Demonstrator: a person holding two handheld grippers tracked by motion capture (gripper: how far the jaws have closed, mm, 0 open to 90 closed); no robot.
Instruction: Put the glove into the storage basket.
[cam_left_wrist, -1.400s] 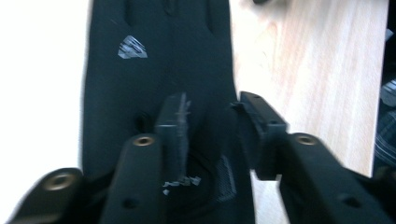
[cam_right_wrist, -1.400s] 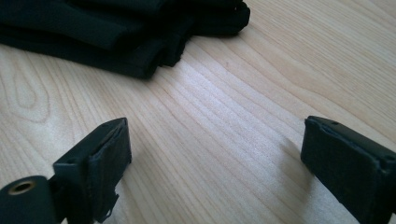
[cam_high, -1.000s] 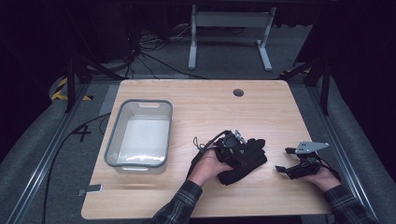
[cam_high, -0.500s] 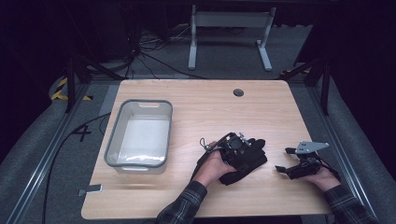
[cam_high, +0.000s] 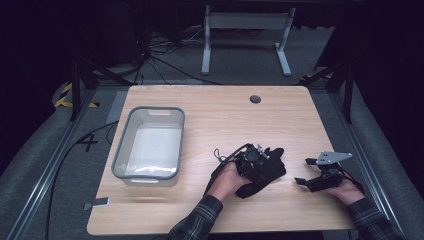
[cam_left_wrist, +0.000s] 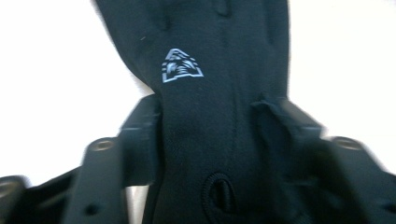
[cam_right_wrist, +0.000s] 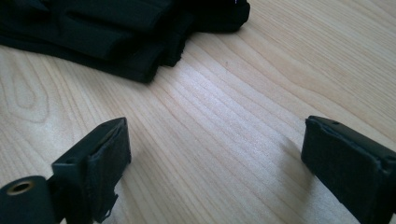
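Note:
A black glove (cam_high: 267, 175) with a small pale logo lies on the wooden table (cam_high: 225, 115), right of centre. My left gripper (cam_high: 255, 160) sits on top of it, held by a hand in a plaid sleeve. In the left gripper view the jaws have just been closing and now press on both sides of the glove (cam_left_wrist: 219, 84), bunching the fabric; the left gripper (cam_left_wrist: 212, 126) is shut on it. My right gripper (cam_high: 303, 171) rests near the table's right edge, its jaws wide open, nothing between them. In the right gripper view the right gripper (cam_right_wrist: 215, 154) faces bare wood, with the glove (cam_right_wrist: 116, 32) farther off.
A clear plastic bin (cam_high: 124, 150) with a grey rim stands on the left half of the table. A round cable hole (cam_high: 255, 99) is near the far edge. A metal stand (cam_high: 245, 30) and cables are on the floor behind.
The left hand and its gripper have shifted slightly over the glove. The right gripper has stayed where it was.

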